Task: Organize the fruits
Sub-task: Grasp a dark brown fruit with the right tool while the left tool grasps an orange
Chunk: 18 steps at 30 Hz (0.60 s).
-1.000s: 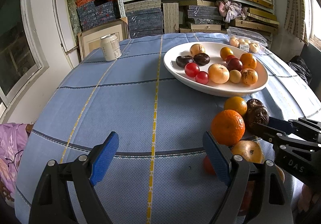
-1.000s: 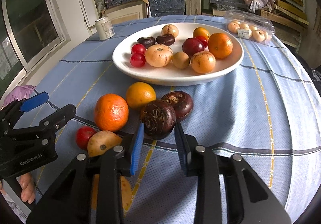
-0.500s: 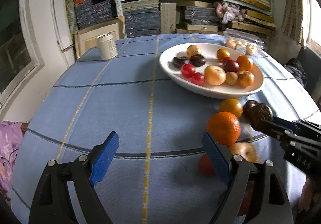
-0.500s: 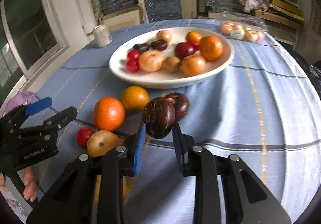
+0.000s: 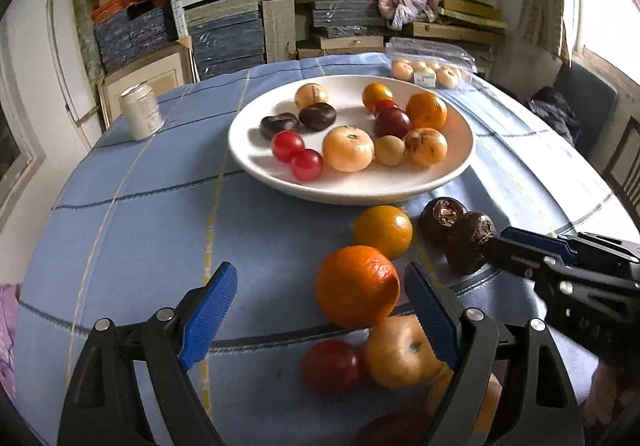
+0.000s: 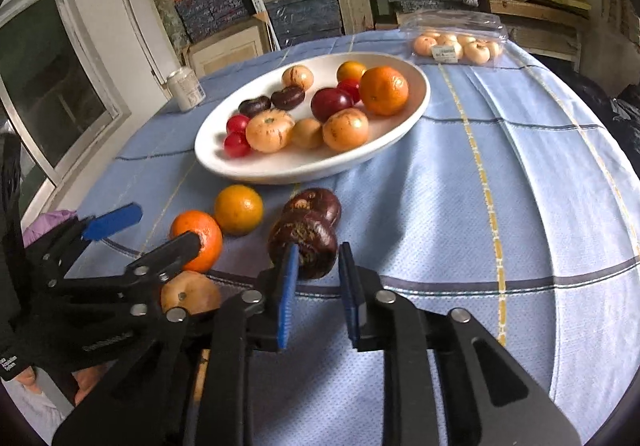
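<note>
Right gripper clamps a dark brown fruit, just off the blue tablecloth.
Left gripper gapes wide beside the big orange; white plate near rim sits close ahead, bare cloth to the right.

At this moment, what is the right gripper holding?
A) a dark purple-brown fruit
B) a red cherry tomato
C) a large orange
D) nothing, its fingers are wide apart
A. The right gripper has its blue pads closed on the dark purple-brown fruit, just in front of a second dark fruit on the cloth, while the large orange sits free in front of the open left gripper.
</note>
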### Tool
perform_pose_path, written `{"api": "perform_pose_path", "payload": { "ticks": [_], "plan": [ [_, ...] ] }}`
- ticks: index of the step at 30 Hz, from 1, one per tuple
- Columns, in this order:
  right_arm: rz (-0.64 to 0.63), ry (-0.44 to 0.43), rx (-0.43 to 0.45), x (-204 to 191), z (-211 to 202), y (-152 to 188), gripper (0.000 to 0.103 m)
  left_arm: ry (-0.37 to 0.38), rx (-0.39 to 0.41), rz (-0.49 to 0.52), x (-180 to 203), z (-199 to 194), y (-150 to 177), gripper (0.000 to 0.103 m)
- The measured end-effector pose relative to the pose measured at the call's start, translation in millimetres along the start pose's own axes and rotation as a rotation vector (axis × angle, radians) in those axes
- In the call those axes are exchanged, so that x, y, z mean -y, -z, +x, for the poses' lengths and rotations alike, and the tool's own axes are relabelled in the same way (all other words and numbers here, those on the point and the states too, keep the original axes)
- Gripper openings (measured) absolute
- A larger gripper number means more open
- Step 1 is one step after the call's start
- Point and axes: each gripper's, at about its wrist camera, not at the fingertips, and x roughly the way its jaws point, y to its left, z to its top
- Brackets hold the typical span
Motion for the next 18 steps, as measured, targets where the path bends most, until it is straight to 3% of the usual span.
{"api": "perform_pose_path", "payload": {
  "ticks": [7, 9, 13, 18],
  "plan": [
    [-0.011, 0.012, 0.004, -6, 5, -1, 0.048, 0.006, -0.029, -0.003, -5, 19, 0, 0.086],
    [-0.02, 0.017, 0.007, -8, 7, -2, 0.05, 0.028, -0.022, -0.031, -11, 20, -2, 0.08],
    [-0.065, 0.033, 0.004, -19, 13, -1, 0.05, 0.064, -0.015, -0.022, -12, 17, -1, 0.048],
    [-0.066, 0.031, 0.018, -20, 14, -3, 0.05, 0.053, -0.003, 0.011, -5, 12, 3, 0.046]
  ]
}}
